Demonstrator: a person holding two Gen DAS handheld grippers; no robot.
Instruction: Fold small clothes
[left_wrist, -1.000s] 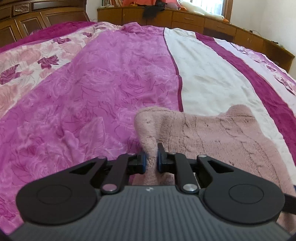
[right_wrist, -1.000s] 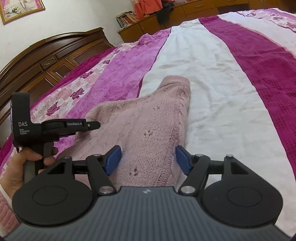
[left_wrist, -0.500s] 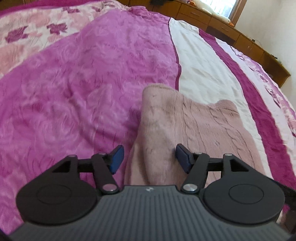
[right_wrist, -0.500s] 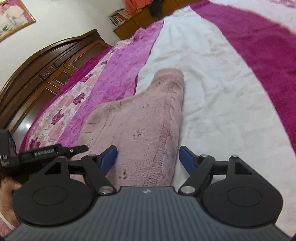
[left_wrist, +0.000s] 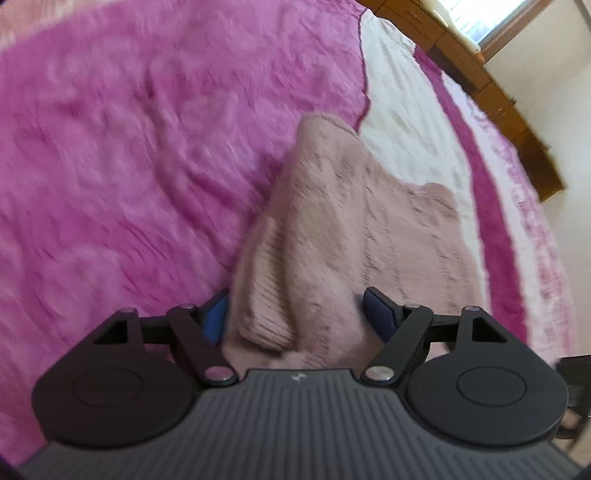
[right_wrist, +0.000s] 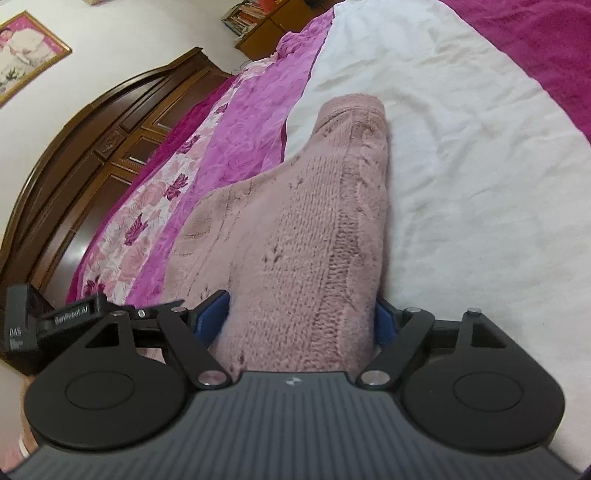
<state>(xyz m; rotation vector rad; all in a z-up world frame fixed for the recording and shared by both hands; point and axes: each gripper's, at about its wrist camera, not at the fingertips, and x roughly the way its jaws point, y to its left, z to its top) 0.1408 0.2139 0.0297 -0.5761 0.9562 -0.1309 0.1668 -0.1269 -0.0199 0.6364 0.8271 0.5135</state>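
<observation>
1. The left gripper (left_wrist: 297, 314) has its fingers spread wide, and a bunched fold of the pink knit garment (left_wrist: 354, 229) lies between them on the bedspread (left_wrist: 110, 166).
2. The right gripper (right_wrist: 301, 317) is likewise wide, its blue pads (right_wrist: 212, 314) flanking the garment's near edge.

I count one pink knitted garment (right_wrist: 295, 229) on the bedspread (right_wrist: 461, 166), two grippers, left (left_wrist: 297, 314) and right (right_wrist: 301, 317), one framed picture (right_wrist: 26, 51) above the bedspread
</observation>
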